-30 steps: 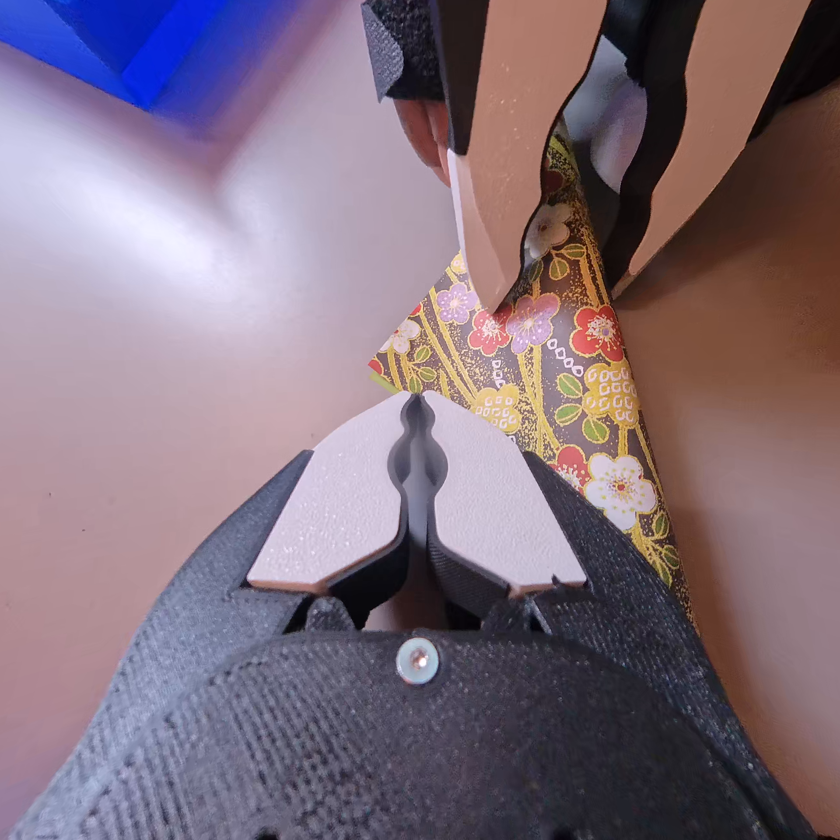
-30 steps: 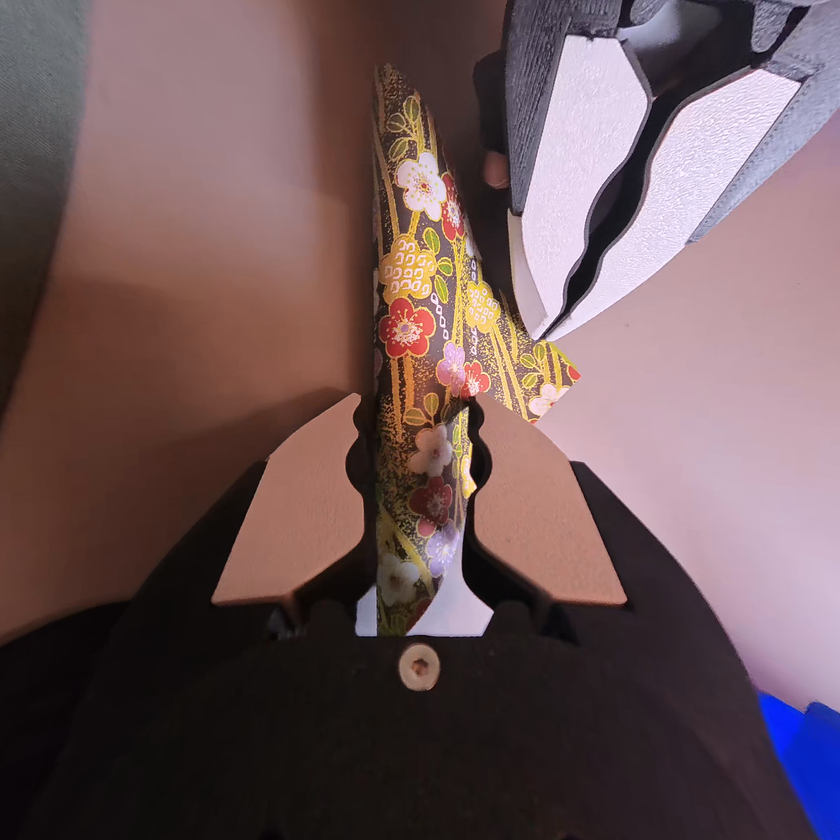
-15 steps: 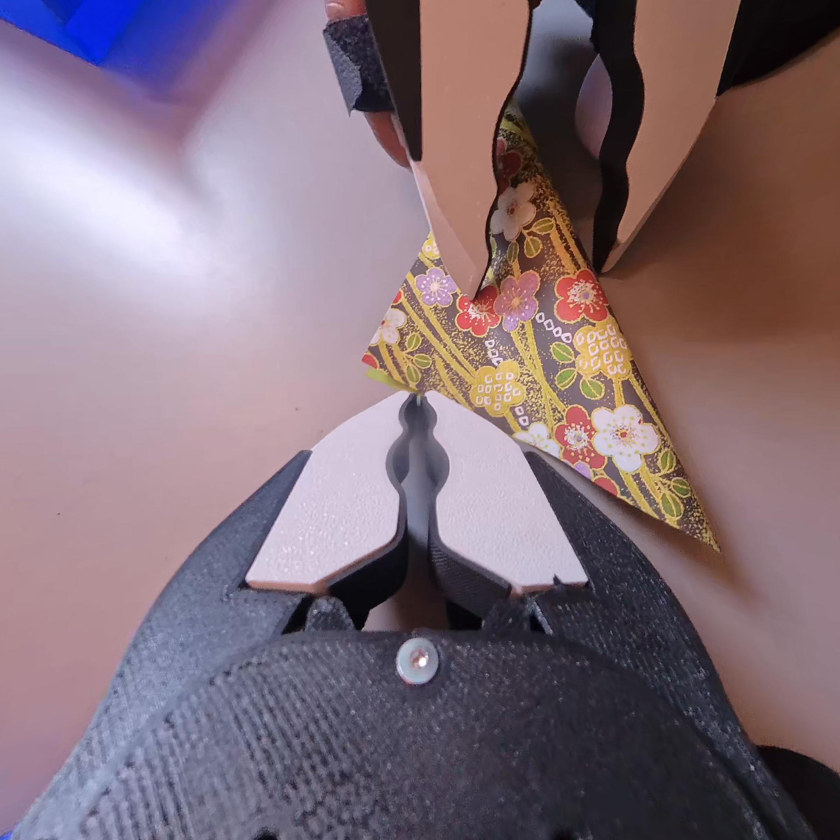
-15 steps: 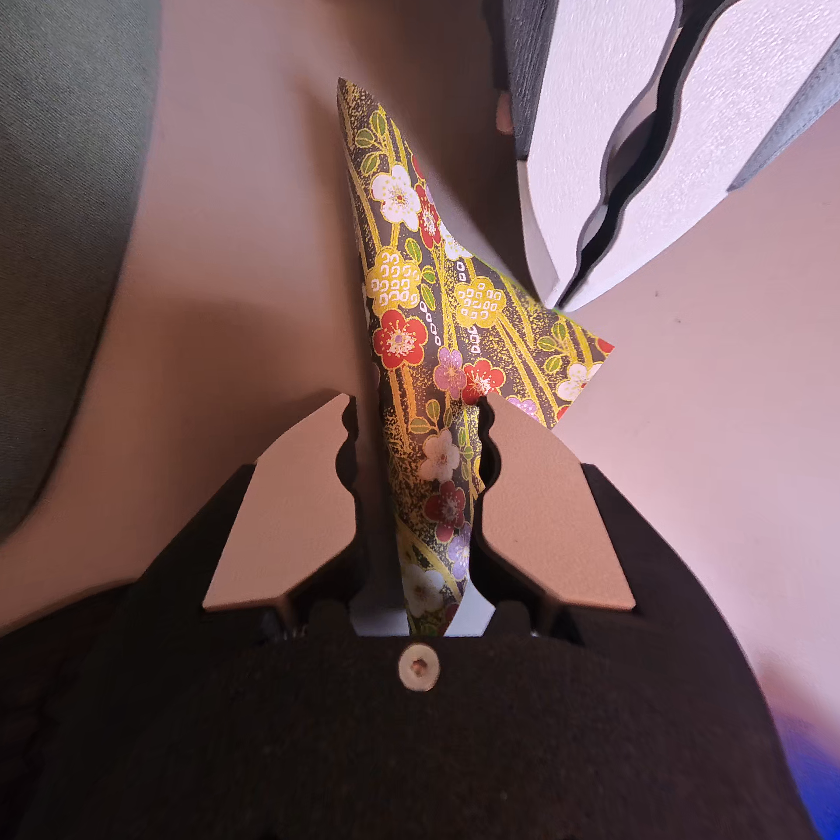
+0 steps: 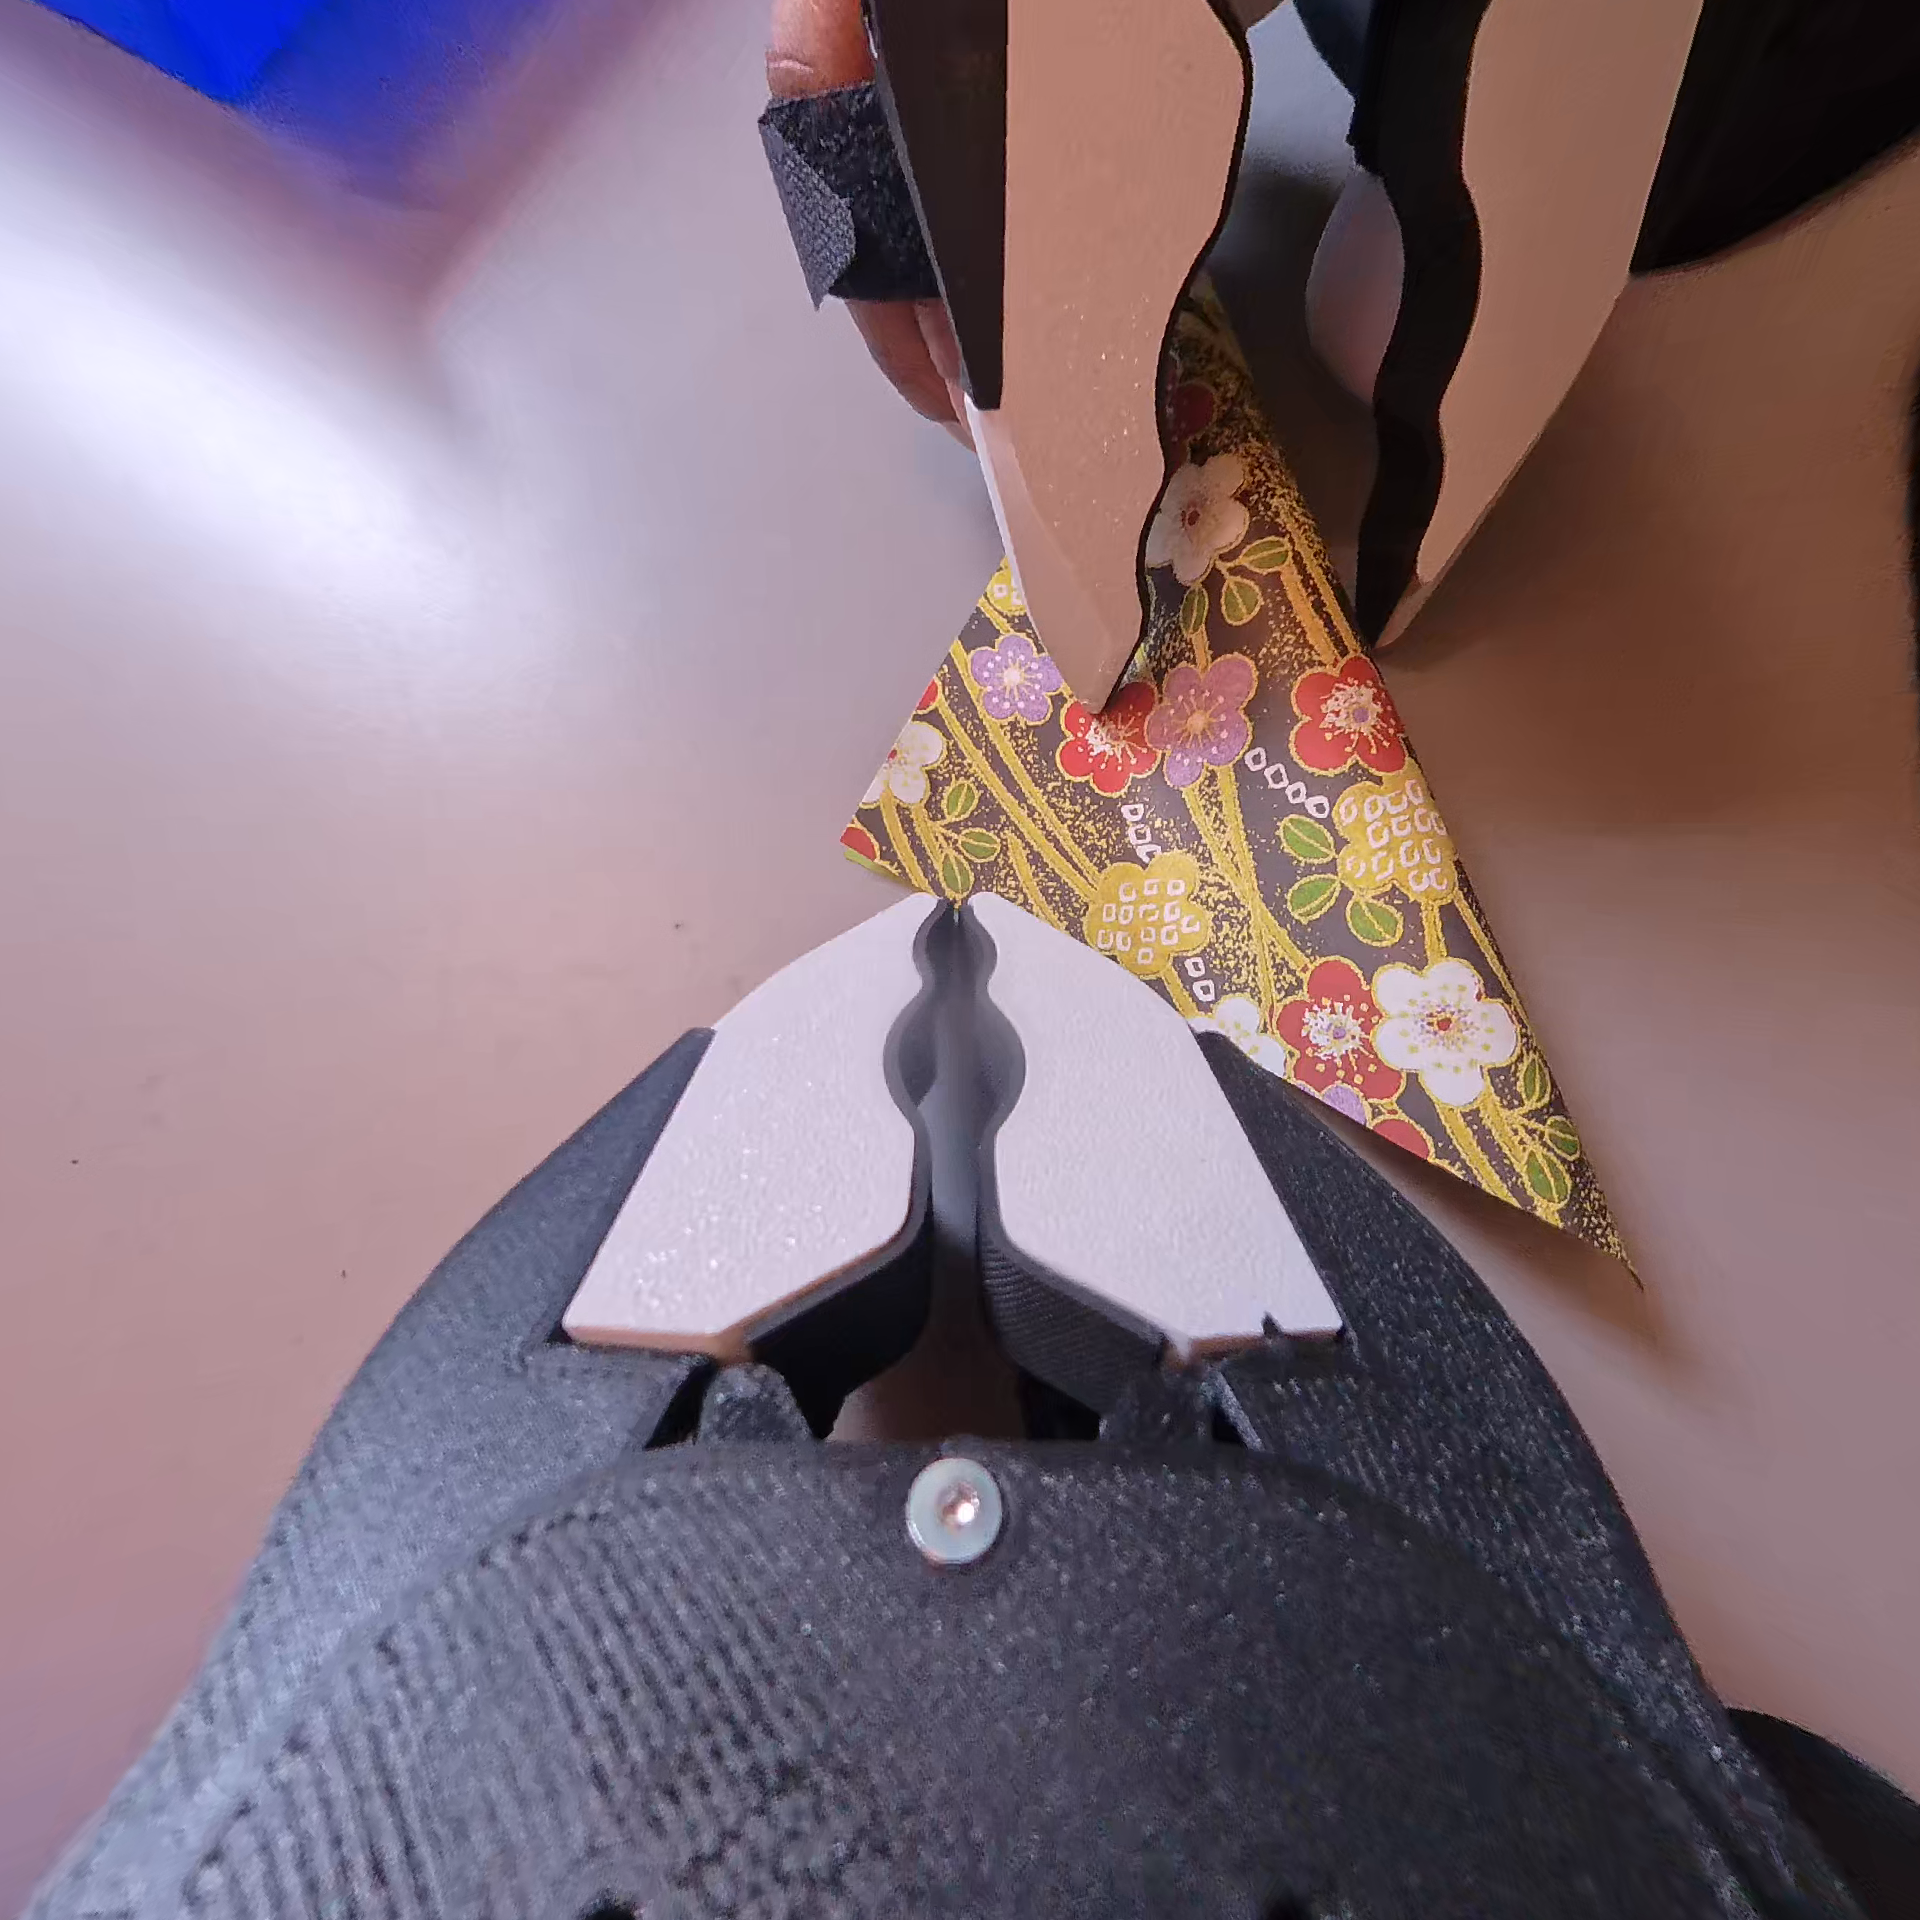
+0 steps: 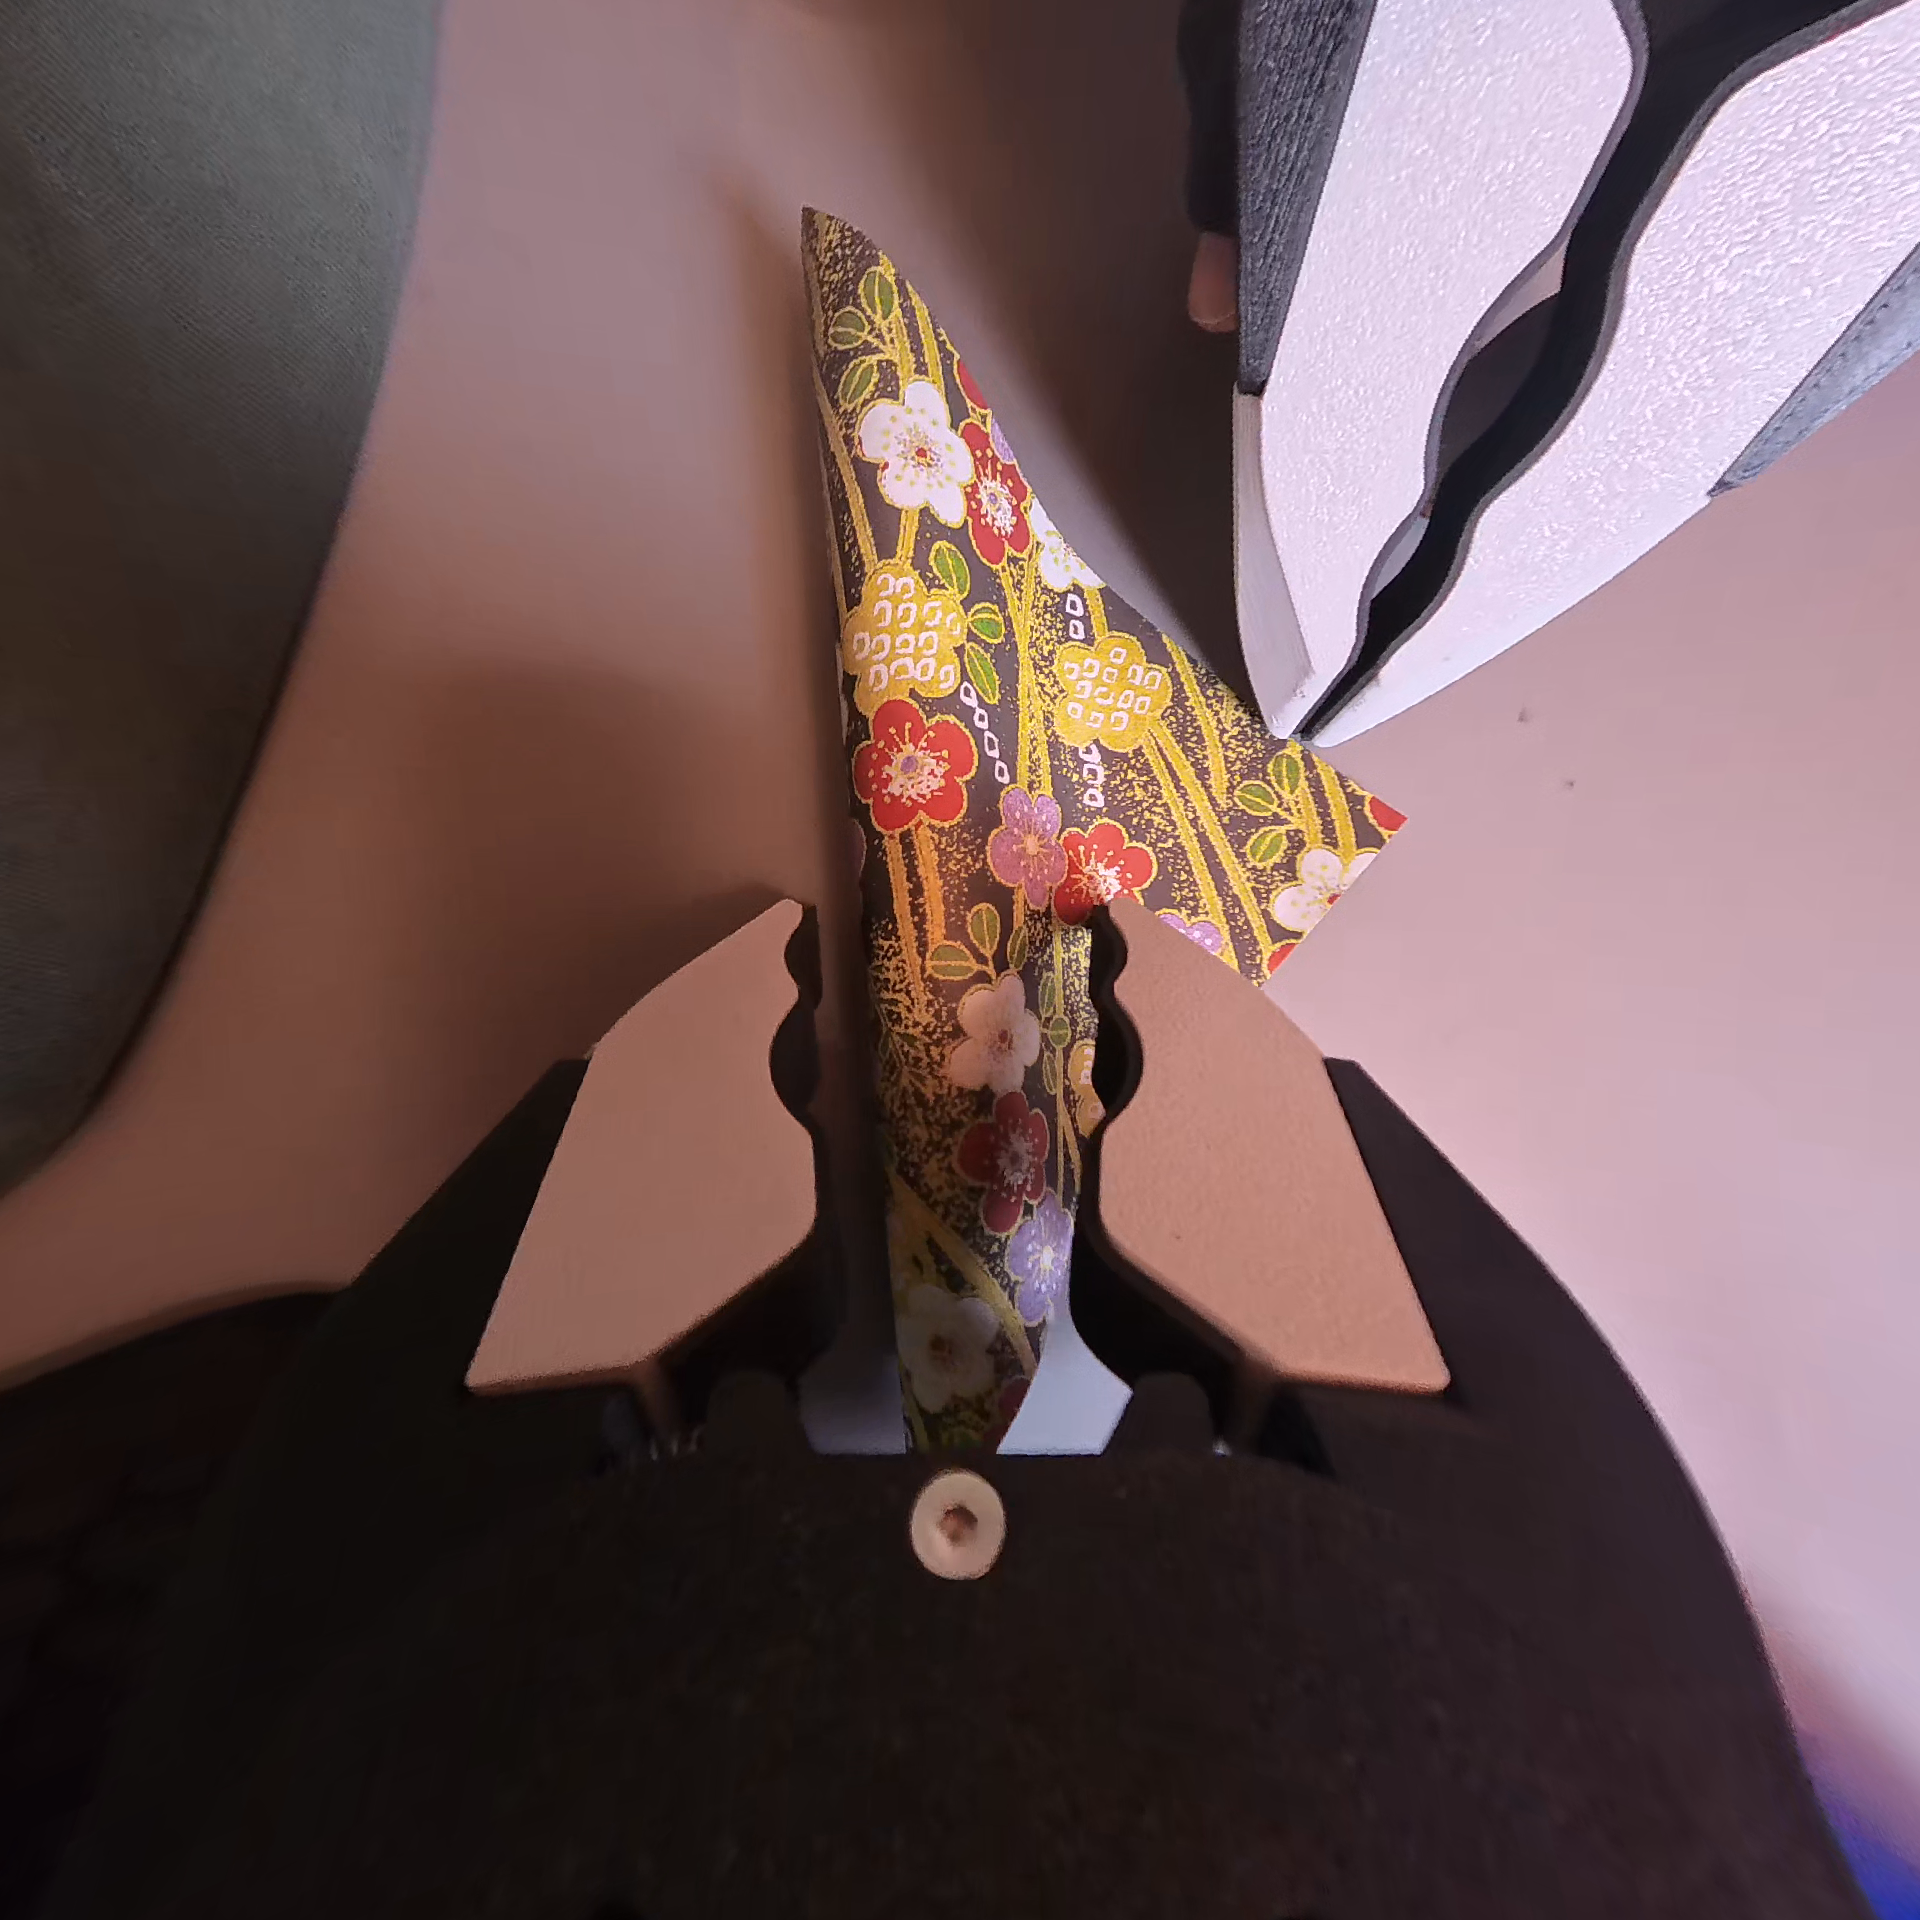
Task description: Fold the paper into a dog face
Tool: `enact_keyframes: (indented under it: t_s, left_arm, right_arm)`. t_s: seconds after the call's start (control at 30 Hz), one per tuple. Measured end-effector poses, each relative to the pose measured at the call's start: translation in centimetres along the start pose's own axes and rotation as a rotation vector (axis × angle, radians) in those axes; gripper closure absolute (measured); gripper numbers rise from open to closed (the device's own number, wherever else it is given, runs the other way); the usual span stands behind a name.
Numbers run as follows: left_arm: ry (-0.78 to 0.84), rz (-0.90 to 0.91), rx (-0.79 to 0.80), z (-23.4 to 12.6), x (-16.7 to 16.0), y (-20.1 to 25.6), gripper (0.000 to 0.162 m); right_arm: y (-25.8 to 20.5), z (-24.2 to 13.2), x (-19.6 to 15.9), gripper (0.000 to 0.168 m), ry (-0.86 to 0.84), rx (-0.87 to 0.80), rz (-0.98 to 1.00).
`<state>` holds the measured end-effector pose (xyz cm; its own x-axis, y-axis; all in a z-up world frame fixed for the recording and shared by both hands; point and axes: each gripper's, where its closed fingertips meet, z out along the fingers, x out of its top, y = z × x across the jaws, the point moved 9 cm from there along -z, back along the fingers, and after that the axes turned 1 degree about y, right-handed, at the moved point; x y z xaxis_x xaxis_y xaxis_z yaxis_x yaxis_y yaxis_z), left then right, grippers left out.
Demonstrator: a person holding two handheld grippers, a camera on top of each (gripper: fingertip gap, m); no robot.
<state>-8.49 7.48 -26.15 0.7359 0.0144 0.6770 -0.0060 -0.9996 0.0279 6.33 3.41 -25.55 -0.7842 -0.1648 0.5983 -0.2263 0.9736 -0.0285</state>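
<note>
The paper point(image 5: 1278, 873) is a folded triangle with a dark floral print and lies on the beige table point(image 5: 416, 935). My left gripper point(image 5: 954, 910), with white pads, is shut. Its tips rest at the paper's near-left edge. It also shows in the right wrist view point(image 6: 1299, 732), shut, at the paper's right edge. My right gripper point(image 6: 951, 916), with tan pads, is open and straddles a raised part of the paper point(image 6: 935, 727). In the left wrist view the right gripper point(image 5: 1247, 660) has one fingertip point(image 5: 1101, 665) on the paper and the other beside its edge.
A blue object point(image 5: 312, 94) sits at the far left of the table. Grey-green fabric point(image 6: 156, 520) lies along the table's edge in the right wrist view. A person's finger point(image 5: 904, 343) shows beside the right gripper.
The paper has swung and spread from a narrow strip into a wider triangle. The right gripper has shifted slightly and stays open. The left gripper stays shut at the paper's edge.
</note>
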Motion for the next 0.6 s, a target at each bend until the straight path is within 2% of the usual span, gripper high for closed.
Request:
enact_keyframes:
  t_s: [0.17,0.33,0.6]
  left_arm:
    - [0.002,-0.007,-0.012,-0.06,-0.06,-0.05,0.161]
    - [0.026,-0.054,-0.061,-0.31,-0.1,-0.25,0.153]
    - [0.055,-0.087,-0.01,-0.08,0.09,-0.77,0.146]
  right_arm:
    - [0.21,-0.03,-0.08,0.119,0.01,0.016,-0.002]
    - [0.32,-0.04,-0.16,0.119,0.014,0.021,-0.013]
    - [0.49,-0.06,-0.18,0.12,0.005,0.03,-0.046]
